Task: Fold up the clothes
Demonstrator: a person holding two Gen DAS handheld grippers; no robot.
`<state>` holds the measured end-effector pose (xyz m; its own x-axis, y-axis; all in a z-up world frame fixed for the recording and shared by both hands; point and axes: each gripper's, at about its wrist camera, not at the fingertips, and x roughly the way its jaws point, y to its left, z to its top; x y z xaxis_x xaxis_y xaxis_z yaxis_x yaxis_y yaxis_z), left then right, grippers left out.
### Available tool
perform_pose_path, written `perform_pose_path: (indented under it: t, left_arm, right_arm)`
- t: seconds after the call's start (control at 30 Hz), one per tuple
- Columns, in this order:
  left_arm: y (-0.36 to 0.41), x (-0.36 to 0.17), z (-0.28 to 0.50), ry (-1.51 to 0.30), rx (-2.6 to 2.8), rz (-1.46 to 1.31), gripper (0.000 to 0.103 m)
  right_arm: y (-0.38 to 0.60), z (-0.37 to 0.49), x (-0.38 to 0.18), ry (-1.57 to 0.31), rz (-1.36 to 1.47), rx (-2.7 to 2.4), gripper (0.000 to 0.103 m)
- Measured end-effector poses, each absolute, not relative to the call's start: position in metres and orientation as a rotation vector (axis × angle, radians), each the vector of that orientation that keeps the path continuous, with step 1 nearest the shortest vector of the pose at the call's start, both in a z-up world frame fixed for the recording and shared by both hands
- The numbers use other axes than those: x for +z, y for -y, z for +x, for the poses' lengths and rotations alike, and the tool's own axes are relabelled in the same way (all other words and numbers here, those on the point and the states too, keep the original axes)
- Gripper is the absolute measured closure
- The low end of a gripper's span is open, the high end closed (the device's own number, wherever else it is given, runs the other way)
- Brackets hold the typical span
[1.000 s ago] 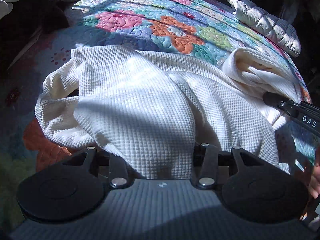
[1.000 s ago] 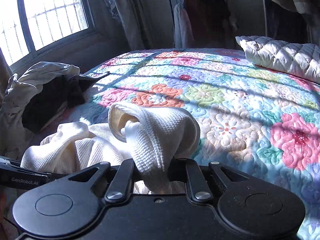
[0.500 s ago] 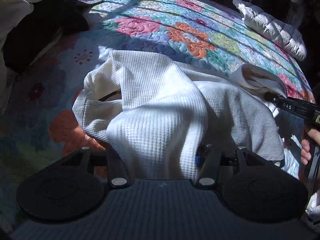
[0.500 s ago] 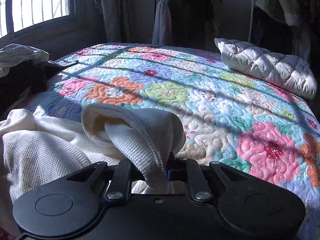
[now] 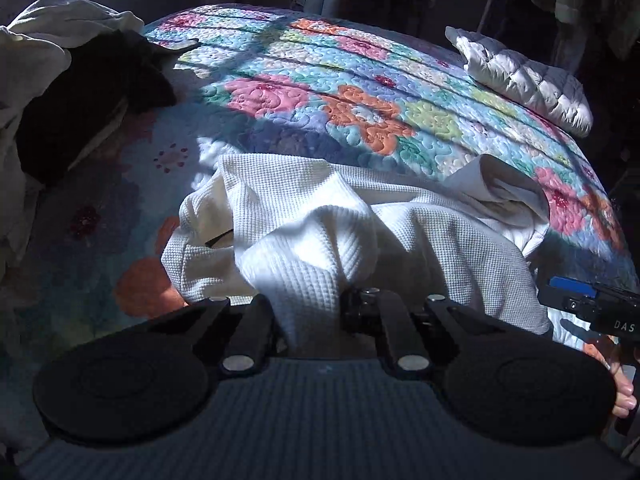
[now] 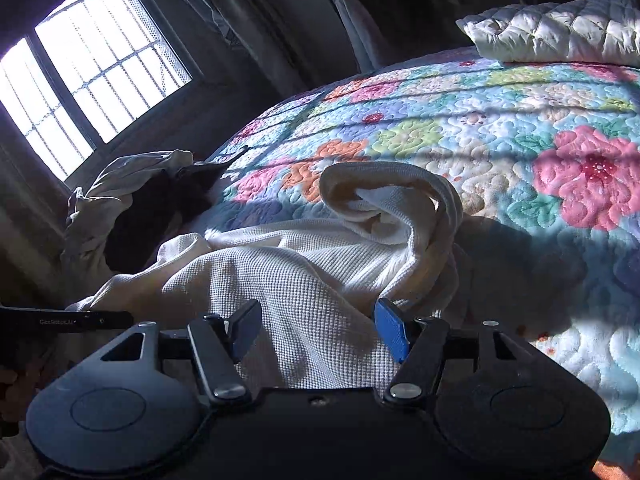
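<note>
The white waffle-knit garment (image 5: pixel 420 232) was found crumpled on the near part of the bed, on the floral quilt (image 5: pixel 360 92), its cuffed sleeve end (image 6: pixel 392 196) curled up toward the middle of the bed. A bunched fold of the garment was seen clamped in the left gripper (image 5: pixel 308 312); its jaws had just been closing and were pinched tight on the cloth, which rose in a taut ridge from between them. The right gripper (image 6: pixel 316 328) was observed with its jaws spread wide, having just been opening; the blue pads (image 6: pixel 394 330) stood apart on either side of the fabric, which lay between them without being pressed. In the left wrist view the right gripper's tip was noted at the right edge, just beside the garment's hem, with fingers of the hand (image 5: pixel 624 392) holding it visible below. A pile of dark and pale clothes (image 6: pixel 132 204) was recorded at the bed's left edge, well apart from the garment, below a barred window (image 6: pixel 88 80). A quilted white pillow (image 6: pixel 560 28) was noted at the far right of the bed. Hanging clothes (image 6: pixel 352 20) were seen dimly behind the bed.
</note>
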<state>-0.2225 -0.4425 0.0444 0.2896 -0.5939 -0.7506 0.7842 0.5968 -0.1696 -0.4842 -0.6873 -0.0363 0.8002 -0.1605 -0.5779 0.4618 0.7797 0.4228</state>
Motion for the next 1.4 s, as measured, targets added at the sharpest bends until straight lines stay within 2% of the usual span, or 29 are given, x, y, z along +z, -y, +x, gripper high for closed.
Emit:
perform_pose_path:
  t: [0.1, 0.2, 0.27, 0.3, 0.33, 0.47, 0.6, 0.73, 0.77, 0.8, 0.87, 1.07, 1.33, 1.37, 1.4]
  left_arm:
    - [0.436, 0.061, -0.212, -0.803, -0.89, 0.236, 0.092]
    - [0.426, 0.07, -0.197, -0.737, -0.812, 0.257, 0.092]
    - [0.417, 0.07, -0.183, -0.753, -0.778, 0.243, 0.092]
    - [0.413, 0.07, -0.176, -0.761, -0.761, 0.236, 0.092]
    - [0.411, 0.065, -0.172, -0.776, -0.734, 0.244, 0.092]
    - [0.399, 0.039, -0.156, -0.87, -0.591, 0.248, 0.068]
    - [0.39, 0.029, -0.162, -0.91, -0.593, 0.217, 0.062]
    - [0.387, 0.056, -0.187, -0.812, -0.731, 0.148, 0.054]
    - [0.382, 0.066, -0.19, -0.786, -0.769, 0.089, 0.047]
    - [0.377, 0.076, -0.193, -0.761, -0.805, 0.03, 0.036]
    - [0.373, 0.098, -0.197, -0.72, -0.873, -0.043, 0.025]
    - [0.414, 0.108, -0.221, -0.714, -1.068, 0.093, 0.014]
    - [0.499, 0.07, -0.243, -0.723, -1.253, 0.242, 0.013]
    - [0.507, 0.065, -0.241, -0.718, -1.245, 0.266, 0.026]
    - [0.514, 0.061, -0.238, -0.713, -1.234, 0.291, 0.066]
  right_arm:
    - [0.672, -0.472, -0.051, -0.635, 0.508, -0.437, 0.026]
    - [0.667, -0.461, -0.058, -0.666, 0.465, -0.443, 0.028]
    - [0.662, -0.457, -0.06, -0.676, 0.433, -0.43, 0.077]
    - [0.659, -0.458, -0.058, -0.683, 0.423, -0.409, 0.097]
    - [0.656, -0.457, -0.055, -0.668, 0.411, -0.393, 0.097]
    - [0.637, -0.453, -0.029, -0.539, 0.215, -0.438, 0.097]
    - [0.644, -0.436, -0.007, -0.486, 0.216, -0.393, 0.097]
    - [0.657, -0.415, 0.009, -0.419, 0.317, -0.299, 0.097]
    - [0.66, -0.41, 0.015, -0.4, 0.335, -0.285, 0.097]
    - [0.656, -0.407, 0.021, -0.373, 0.341, -0.281, 0.097]
    - [0.65, -0.401, 0.038, -0.324, 0.31, -0.26, 0.097]
    - [0.643, -0.382, 0.08, -0.255, 0.327, -0.139, 0.097]
    - [0.645, -0.381, 0.094, -0.226, 0.464, -0.004, 0.097]
    - [0.646, -0.383, 0.093, -0.224, 0.469, -0.004, 0.097]
    - [0.647, -0.386, 0.093, -0.223, 0.471, -0.004, 0.097]
